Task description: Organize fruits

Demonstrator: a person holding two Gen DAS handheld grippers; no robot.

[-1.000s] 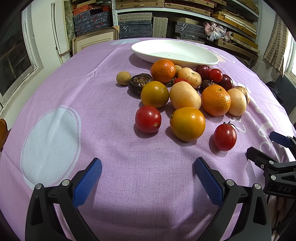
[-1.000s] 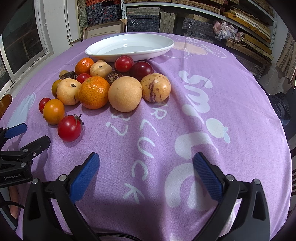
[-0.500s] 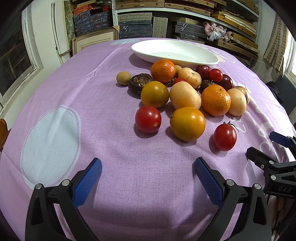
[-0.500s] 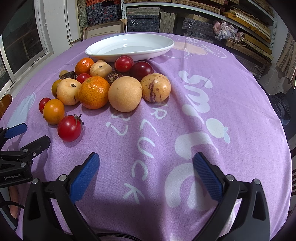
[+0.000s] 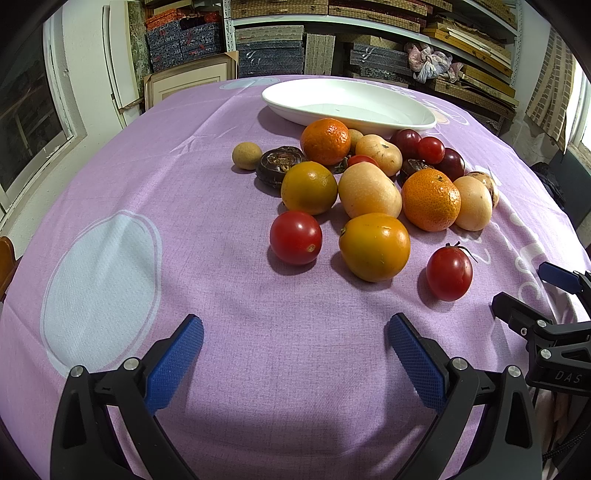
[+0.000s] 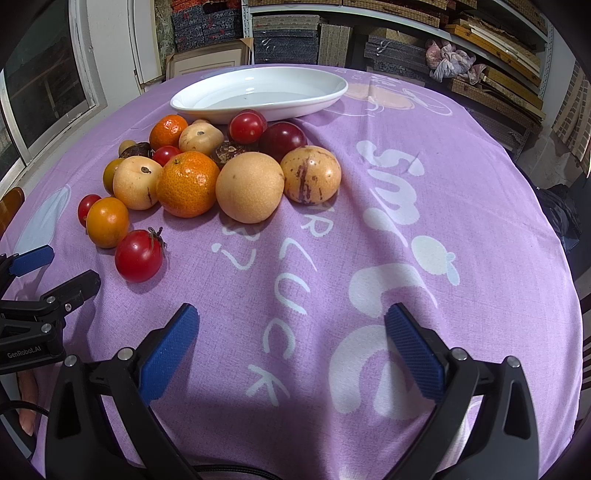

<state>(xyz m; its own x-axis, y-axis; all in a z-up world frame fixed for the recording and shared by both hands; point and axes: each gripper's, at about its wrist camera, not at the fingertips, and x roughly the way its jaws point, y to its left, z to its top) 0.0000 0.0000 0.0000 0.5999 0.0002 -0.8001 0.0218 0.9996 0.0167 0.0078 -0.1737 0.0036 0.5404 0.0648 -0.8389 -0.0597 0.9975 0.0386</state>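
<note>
Purple-clothed table: white dish empty at upper centre; fruits all outside it. Left tool and right tool released, empty. Task unstarted.

A purple cloth printed with white letters covers the counter. Behind it, metal shelves hold stacked flat boxes and a bundle of crumpled fabric, perhaps rags. A window stands left; a wooden panel leans against the wall.
</note>
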